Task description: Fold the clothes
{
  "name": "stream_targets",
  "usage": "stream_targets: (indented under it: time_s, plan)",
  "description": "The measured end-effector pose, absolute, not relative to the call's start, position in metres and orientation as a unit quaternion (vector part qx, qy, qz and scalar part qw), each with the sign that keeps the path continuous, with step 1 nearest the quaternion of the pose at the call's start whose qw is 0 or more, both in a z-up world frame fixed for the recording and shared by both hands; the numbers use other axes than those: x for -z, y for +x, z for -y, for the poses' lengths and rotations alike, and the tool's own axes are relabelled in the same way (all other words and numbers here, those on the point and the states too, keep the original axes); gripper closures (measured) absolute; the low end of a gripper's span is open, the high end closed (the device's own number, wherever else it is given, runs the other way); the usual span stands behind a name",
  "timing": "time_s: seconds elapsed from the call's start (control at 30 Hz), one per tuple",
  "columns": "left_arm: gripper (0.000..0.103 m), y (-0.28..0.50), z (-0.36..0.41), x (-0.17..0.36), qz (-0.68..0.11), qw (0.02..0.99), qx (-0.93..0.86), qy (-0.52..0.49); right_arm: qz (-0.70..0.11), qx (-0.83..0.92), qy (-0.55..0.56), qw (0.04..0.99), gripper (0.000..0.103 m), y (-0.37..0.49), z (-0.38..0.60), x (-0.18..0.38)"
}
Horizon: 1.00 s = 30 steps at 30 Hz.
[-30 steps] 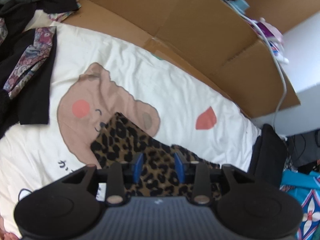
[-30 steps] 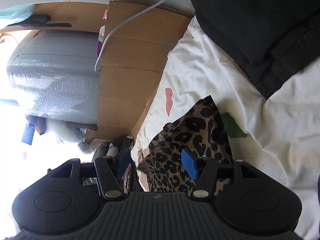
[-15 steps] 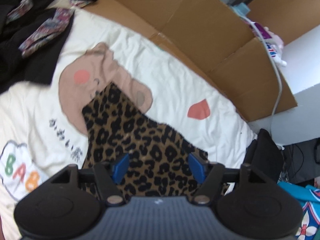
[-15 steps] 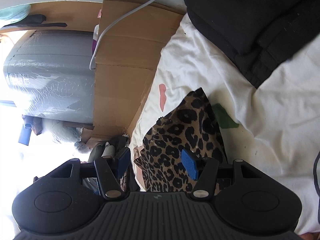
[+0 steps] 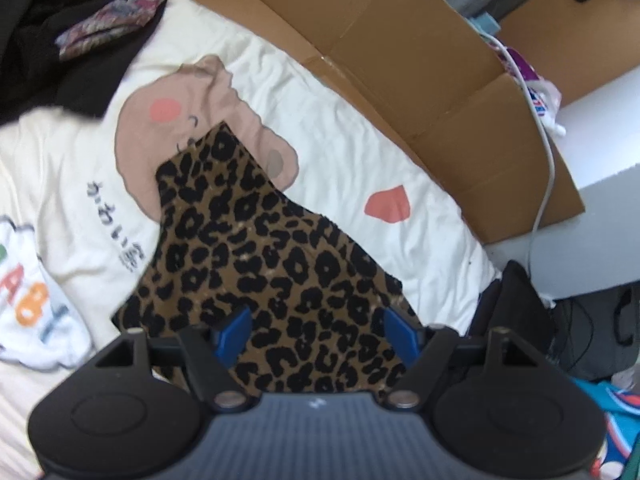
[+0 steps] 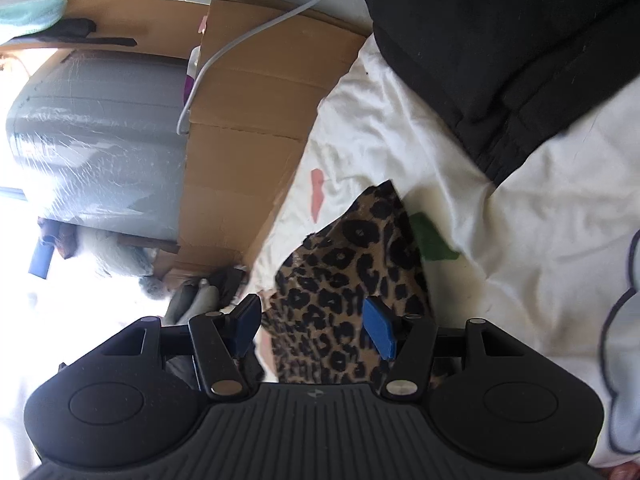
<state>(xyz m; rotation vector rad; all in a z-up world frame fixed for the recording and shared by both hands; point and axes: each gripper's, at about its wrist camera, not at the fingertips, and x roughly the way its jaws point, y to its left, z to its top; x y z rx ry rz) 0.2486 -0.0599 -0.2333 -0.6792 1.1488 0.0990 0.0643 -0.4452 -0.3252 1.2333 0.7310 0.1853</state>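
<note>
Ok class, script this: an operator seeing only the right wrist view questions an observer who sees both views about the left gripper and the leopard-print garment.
Operator: Is the left gripper closed on the garment?
Observer: No. The left gripper is open, jaws wide apart, with the leopard-print garment showing between them.
Operator: What does the garment's far corner lie on?
Observer: It overlaps a brown cartoon animal printed on the cream sheet.
</note>
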Motion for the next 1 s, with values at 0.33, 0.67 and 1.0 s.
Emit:
stream_targets:
  time_s: [0.33, 0.67, 1.0]
  plan:
    - [0.031, 0.219, 0.080, 0.248, -0.531, 0.797, -0.012, -0.287, -0.356, -0.094, 0.497, 0.786, 0.040, 0.063, 0.439, 0.316]
    - [0.046, 0.210, 0.091, 0.268, -0.540, 0.809, 0.017, -0.231, -0.373, -0.093, 0.463, 0.799, 0.040, 0.067, 0.429, 0.321]
    - [0.046, 0.247, 0.087, 0.268, -0.526, 0.833, 0.021, -0.170, -0.363, -0.060, 0.437, 0.821, 0.040, 0.068, 0.433, 0.316]
